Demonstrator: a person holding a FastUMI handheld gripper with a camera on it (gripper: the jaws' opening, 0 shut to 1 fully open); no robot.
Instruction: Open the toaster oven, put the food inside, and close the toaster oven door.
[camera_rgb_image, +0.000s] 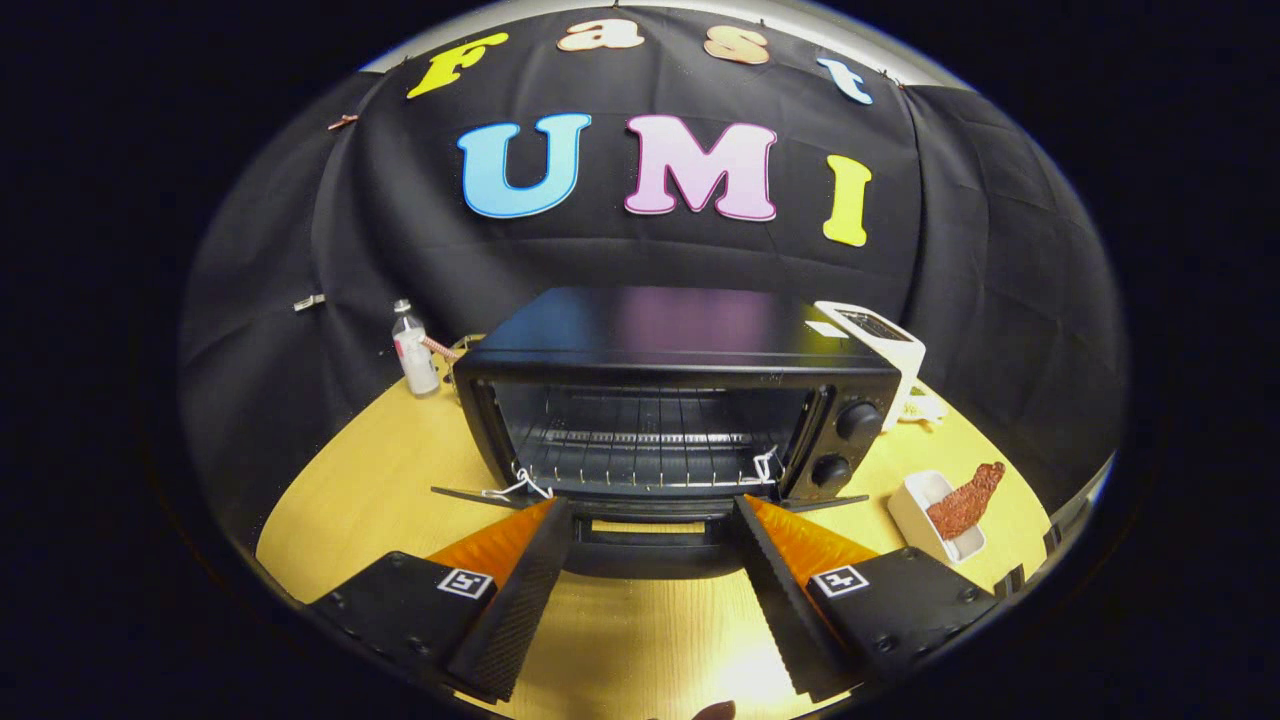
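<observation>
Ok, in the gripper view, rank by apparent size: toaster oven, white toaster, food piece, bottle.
1. Toaster oven, door open.
2. White toaster.
3-4. Food piece and bottle look alike; unranked. Gripper is open.

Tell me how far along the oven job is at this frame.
Done: the black toaster oven has its glass door folded down flat, rack bare. In hand: nothing; the gripper is open, fingers flanking the door. Left: the reddish-brown food piece sits in the white rectangular dish beside the oven; then closing.

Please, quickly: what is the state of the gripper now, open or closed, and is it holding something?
Gripper: open, holding nothing; its fingers stand spread at either side of the toaster oven's lowered door.
</observation>
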